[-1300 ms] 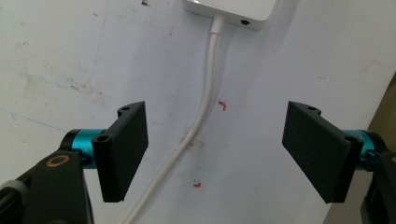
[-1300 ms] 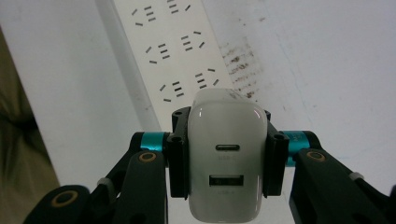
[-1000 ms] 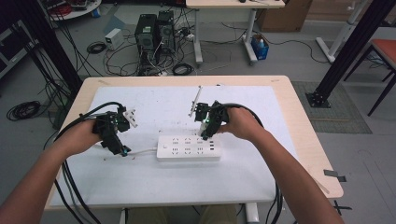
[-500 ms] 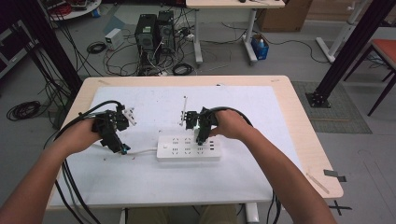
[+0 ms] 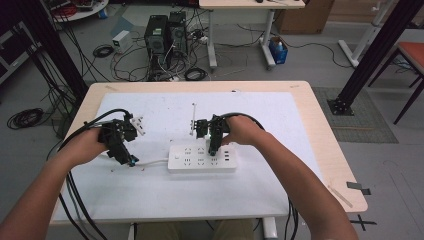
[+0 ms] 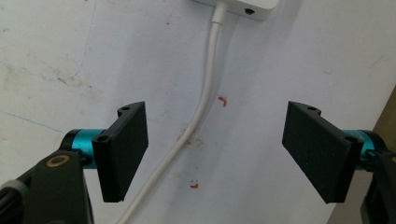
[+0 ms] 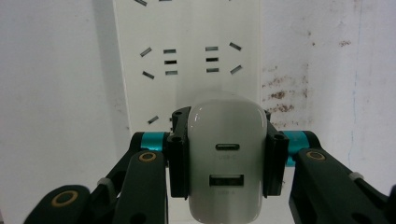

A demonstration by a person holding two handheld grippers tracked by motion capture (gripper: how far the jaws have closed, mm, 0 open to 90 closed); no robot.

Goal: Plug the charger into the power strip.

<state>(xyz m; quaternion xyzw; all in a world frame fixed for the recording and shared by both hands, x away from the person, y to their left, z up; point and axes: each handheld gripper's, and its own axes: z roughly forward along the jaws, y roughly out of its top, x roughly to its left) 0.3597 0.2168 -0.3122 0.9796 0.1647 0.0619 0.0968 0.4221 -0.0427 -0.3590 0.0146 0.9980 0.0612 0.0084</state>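
White charger [image 7: 227, 163], white power strip [image 5: 201, 158], black claw pads with teal hubs.

White USB charger [image 7: 227, 163]: glossy, rounded body, two ports on its visible face, one small oval above one rectangular; held upright directly over the power strip. White power strip [image 5: 202, 158]: flat on the desk, several rows of socket slots facing up, its white cord [image 6: 198, 109] curving off the left end.
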